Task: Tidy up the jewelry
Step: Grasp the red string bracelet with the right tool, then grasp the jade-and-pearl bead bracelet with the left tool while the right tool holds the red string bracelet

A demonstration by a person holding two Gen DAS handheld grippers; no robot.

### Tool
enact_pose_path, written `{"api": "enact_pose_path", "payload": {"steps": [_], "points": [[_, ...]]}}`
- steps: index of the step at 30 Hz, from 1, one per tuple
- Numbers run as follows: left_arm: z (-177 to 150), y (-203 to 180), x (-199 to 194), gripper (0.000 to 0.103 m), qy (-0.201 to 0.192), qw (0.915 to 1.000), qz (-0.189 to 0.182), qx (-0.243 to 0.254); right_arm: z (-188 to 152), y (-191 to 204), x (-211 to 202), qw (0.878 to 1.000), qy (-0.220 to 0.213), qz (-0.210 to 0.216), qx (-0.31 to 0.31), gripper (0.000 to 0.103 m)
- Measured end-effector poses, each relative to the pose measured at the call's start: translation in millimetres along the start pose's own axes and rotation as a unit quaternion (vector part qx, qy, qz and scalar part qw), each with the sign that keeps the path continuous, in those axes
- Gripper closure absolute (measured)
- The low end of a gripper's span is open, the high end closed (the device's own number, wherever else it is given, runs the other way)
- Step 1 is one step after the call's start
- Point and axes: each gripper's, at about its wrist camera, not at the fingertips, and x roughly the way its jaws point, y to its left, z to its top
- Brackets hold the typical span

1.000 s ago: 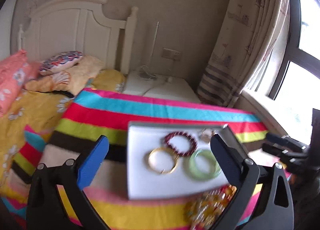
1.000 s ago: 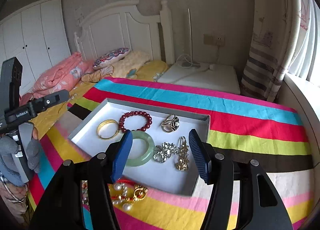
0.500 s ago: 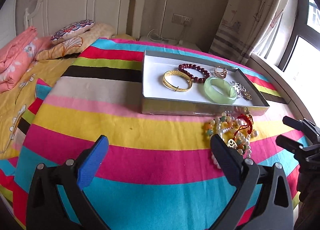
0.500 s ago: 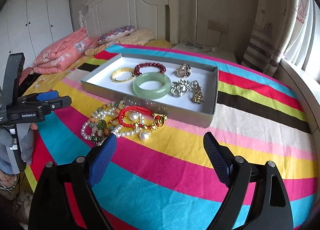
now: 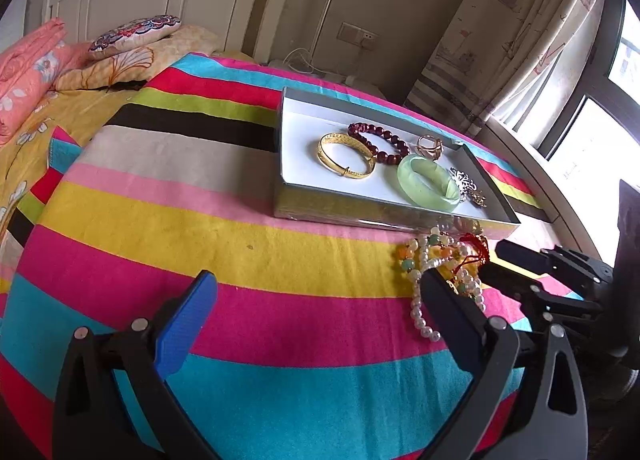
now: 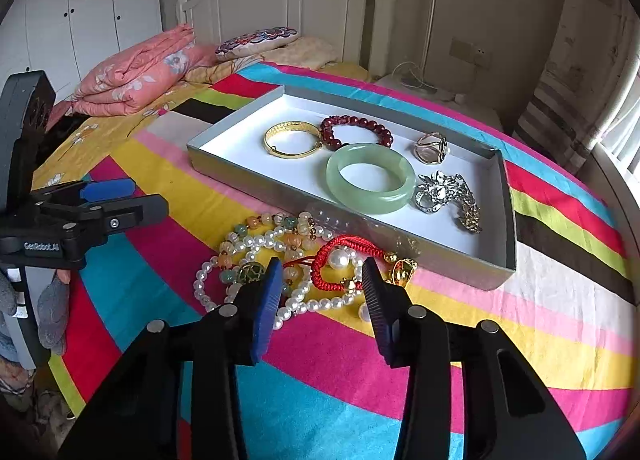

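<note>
1. Tongs, right gripper (image 6: pixel 320 284): jaws closing around the red cord bracelet (image 6: pixel 340 256) on top of the tangled bead heap (image 6: pixel 260 256); pads not yet pressing, nothing pinched.
2. Tongs, left gripper (image 5: pixel 320 292): standing spread and empty over bare striped blanket (image 5: pixel 240 260), likely keeping clear of the heap.
3. Heap: lying on the blanket, touching the tray's near wall, awaiting sorting.
4. Tray (image 6: pixel 508 220): holding the gold bangle (image 6: pixel 292 138), dark red bead bracelet (image 6: pixel 356 126), jade bangle (image 6: pixel 370 178), ring (image 6: pixel 432 146) and silver brooches (image 6: pixel 444 190), laid mostly separate, seemingly already sorted.
</note>
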Motion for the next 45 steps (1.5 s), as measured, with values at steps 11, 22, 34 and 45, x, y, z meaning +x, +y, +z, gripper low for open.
{"api": "enact_pose_path", "payload": {"steps": [11, 22, 34, 45], "points": [[-1, 1, 0, 0.003, 0.001, 1.0000, -0.006, -0.004, 2, -6, 25, 0.999, 0.013, 0.009, 0.031, 0.083], [0, -1, 3, 0.003, 0.009, 1.0000, 0.001, 0.001, -21, -48, -44, 0.990, -0.095, -0.015, 0.098, 0.096], [-2, -16, 11, 0.003, 0.021, 0.9981, 0.047, 0.035, -56, -105, -55, 0.974, -0.114, -0.008, 0.195, 0.096], [-6, -33, 0, 0.004, 0.005, 0.9968, 0.051, 0.062, -57, -105, -57, 0.973, -0.121, -0.002, 0.196, 0.096]]}}
